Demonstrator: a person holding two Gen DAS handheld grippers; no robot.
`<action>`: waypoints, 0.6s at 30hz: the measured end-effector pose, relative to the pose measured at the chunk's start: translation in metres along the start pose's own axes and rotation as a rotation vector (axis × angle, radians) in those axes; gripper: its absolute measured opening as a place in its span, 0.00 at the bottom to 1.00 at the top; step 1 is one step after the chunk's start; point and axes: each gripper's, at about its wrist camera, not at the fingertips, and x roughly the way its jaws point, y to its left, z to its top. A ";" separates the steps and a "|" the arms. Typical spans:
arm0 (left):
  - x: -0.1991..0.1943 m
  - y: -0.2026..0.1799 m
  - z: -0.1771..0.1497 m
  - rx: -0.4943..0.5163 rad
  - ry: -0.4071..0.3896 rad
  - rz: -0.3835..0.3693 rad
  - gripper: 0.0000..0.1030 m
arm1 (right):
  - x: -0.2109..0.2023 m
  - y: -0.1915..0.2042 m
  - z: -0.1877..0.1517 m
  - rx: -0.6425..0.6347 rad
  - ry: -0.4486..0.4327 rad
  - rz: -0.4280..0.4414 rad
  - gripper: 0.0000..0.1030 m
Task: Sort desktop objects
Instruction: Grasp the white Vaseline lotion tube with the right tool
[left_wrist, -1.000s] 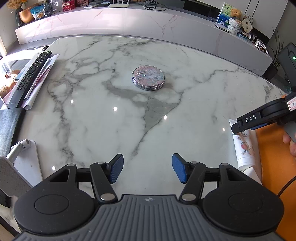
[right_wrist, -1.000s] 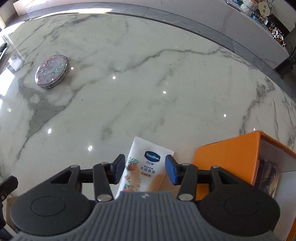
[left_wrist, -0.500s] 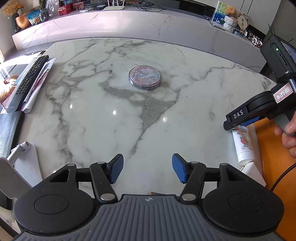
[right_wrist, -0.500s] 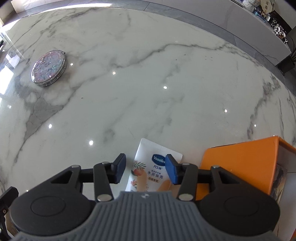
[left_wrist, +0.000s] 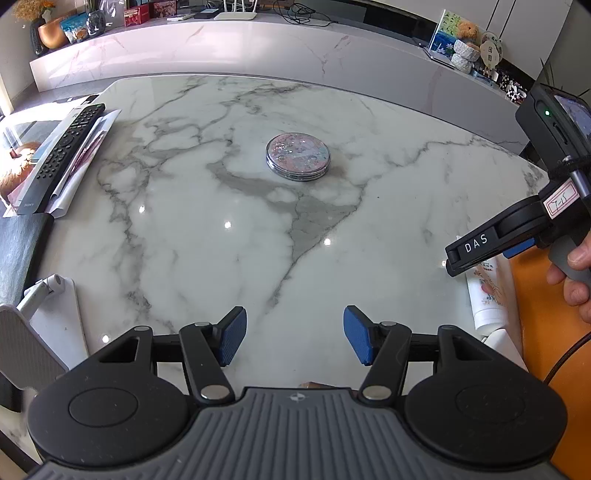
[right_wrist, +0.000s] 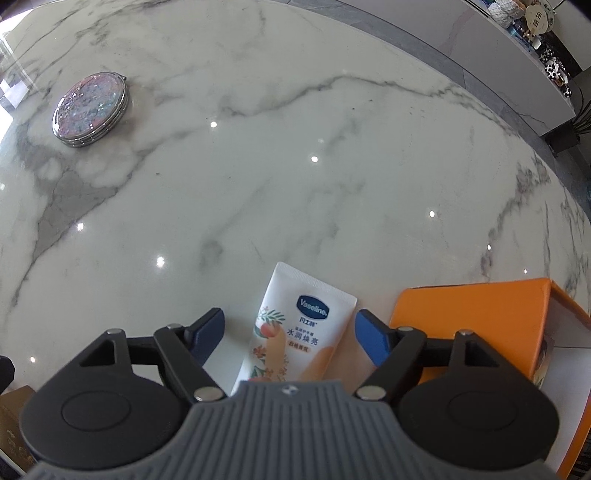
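In the right wrist view the right gripper (right_wrist: 290, 332) sits at bottom centre with its blue pads spread wide on either side of the white Vaseline tube (right_wrist: 295, 328), neither pad touching it; the tube lies flat on the marble table (right_wrist: 332, 166), its crimped end pointing up the frame and its lower part hidden under the gripper body. Just right of the tube stands the orange box (right_wrist: 469, 325), close to the right-hand pad. The left gripper (left_wrist: 293, 338), low in its own view, is likewise wide open over bare marble and holds nothing. Further out, the round glittery compact mirror (left_wrist: 297, 156) rests alone at upper centre, and a black remote (left_wrist: 62, 155) lies on papers at the left edge. The risk, as I judge it, is in the closing: the soft, slick tube may squirm or skid on the polished stone if pinched off-centre, and the right pad could catch the box wall and nudge it instead.
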 end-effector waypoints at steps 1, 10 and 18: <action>0.000 0.001 0.000 -0.003 0.001 0.002 0.66 | -0.001 0.001 -0.001 -0.005 0.003 -0.004 0.77; 0.000 0.002 0.000 -0.009 0.002 0.000 0.66 | 0.009 -0.010 0.000 0.103 0.093 0.104 0.81; 0.000 0.001 0.000 -0.005 0.000 -0.004 0.66 | -0.003 -0.004 -0.007 0.061 0.030 0.187 0.46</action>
